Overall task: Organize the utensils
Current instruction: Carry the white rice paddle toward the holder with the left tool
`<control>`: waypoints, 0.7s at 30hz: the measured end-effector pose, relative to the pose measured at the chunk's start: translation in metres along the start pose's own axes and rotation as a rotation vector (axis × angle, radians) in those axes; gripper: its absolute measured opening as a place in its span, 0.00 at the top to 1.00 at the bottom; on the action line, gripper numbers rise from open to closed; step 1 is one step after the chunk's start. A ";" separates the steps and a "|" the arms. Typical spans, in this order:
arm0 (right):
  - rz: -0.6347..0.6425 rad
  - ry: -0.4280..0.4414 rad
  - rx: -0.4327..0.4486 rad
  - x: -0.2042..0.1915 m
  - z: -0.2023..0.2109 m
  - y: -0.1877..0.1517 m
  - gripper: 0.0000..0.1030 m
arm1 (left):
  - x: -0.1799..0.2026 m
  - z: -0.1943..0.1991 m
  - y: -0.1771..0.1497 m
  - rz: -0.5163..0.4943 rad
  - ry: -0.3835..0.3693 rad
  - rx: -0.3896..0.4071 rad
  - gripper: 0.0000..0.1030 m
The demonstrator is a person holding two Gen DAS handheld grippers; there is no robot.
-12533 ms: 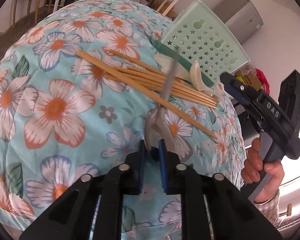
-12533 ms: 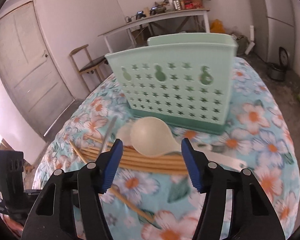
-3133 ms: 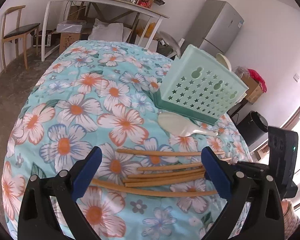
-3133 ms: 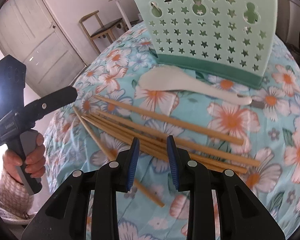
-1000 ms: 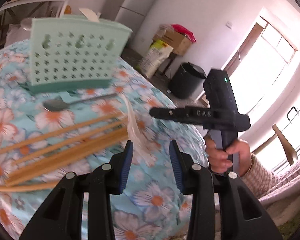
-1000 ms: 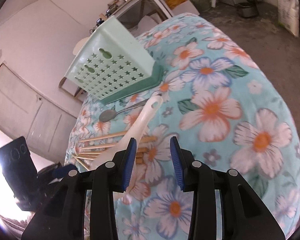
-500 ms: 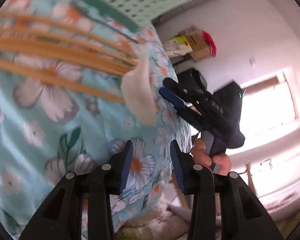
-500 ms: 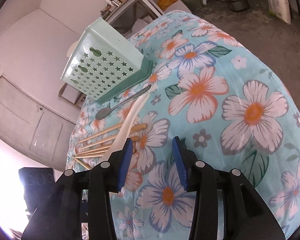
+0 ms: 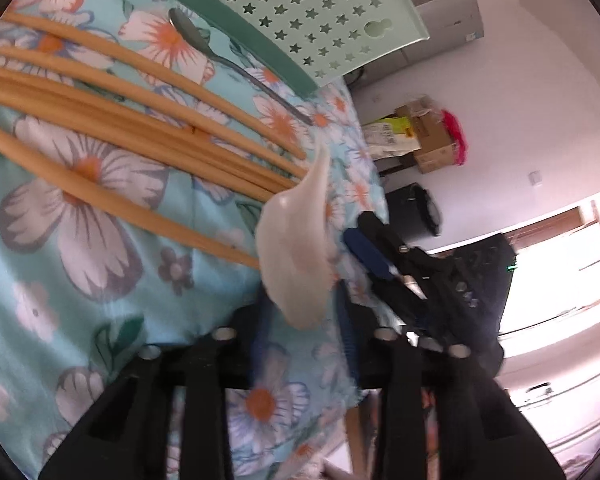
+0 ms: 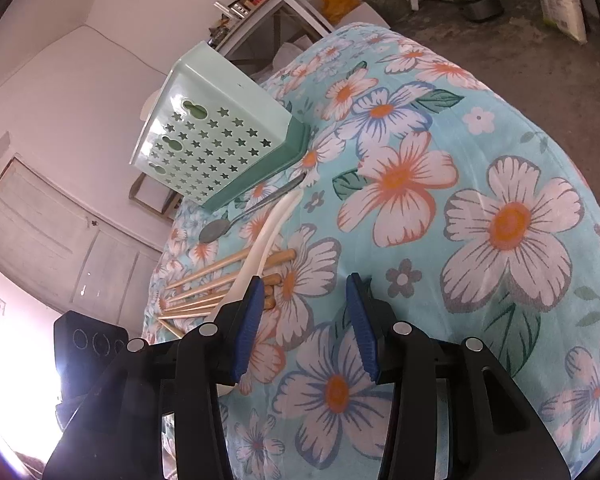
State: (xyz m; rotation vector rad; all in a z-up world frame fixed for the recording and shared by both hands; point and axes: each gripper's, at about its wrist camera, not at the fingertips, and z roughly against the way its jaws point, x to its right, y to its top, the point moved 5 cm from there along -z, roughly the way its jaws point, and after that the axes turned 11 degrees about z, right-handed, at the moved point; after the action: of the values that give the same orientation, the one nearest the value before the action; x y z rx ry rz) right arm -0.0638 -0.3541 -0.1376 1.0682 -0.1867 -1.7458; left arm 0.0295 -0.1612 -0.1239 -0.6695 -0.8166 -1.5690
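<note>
Left wrist view sits low and close over the flowered surface (image 9: 80, 240), rolled sideways, facing along its jaws toward the green basket (image 9: 300, 12) at frame top. Right wrist view rides slightly higher, facing across the surface toward the basket (image 10: 204, 148) from the opposite side. Shared: basket, chopsticks (image 9: 140, 120), metal spoon (image 10: 216, 230), white spoon (image 9: 296, 256).

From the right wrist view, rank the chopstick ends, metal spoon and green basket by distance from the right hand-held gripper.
1. Wooden chopstick ends, just upper left of the right hand-held gripper.
2. Grey metal spoon, beyond them.
3. Mint-green star-holed basket, farthest, upper left.
</note>
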 end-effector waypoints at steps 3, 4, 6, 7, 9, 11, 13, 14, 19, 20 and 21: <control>0.003 0.004 0.002 0.001 0.001 -0.001 0.60 | -0.002 0.001 0.003 0.001 0.023 0.016 0.91; 0.003 0.004 0.002 0.001 0.001 0.000 0.60 | -0.001 0.004 0.004 -0.006 0.028 0.029 0.94; 0.004 0.005 0.000 0.001 0.001 0.000 0.60 | 0.002 0.013 0.007 -0.034 0.038 0.061 0.96; 0.003 0.005 -0.001 0.001 0.001 0.000 0.60 | 0.006 0.018 0.008 -0.056 0.042 0.086 0.97; 0.003 0.003 -0.001 0.000 0.000 0.000 0.60 | 0.012 0.029 0.013 -0.098 0.055 0.135 0.97; 0.007 -0.002 0.000 -0.001 0.000 0.000 0.60 | 0.019 0.041 0.019 -0.135 0.065 0.182 0.97; 0.014 -0.012 -0.002 -0.002 0.000 0.000 0.60 | 0.025 0.056 0.027 -0.172 0.073 0.238 0.97; 0.019 -0.018 -0.003 -0.003 0.000 0.000 0.60 | 0.026 0.060 0.029 -0.180 0.072 0.251 0.97; 0.103 -0.091 -0.012 -0.015 -0.001 0.003 0.61 | 0.031 0.103 0.046 -0.225 0.055 0.355 0.97; 0.143 -0.114 -0.012 -0.021 -0.001 0.006 0.60 | 0.032 0.112 0.049 -0.232 0.047 0.376 0.97; 0.183 -0.129 -0.011 -0.027 -0.001 0.009 0.60 | 0.030 0.120 0.051 -0.235 0.043 0.388 0.98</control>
State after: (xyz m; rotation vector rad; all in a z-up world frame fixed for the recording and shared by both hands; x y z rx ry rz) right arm -0.0549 -0.3362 -0.1176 0.9023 -0.3439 -1.6486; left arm 0.0723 -0.0851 -0.0223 -0.2644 -1.1606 -1.5652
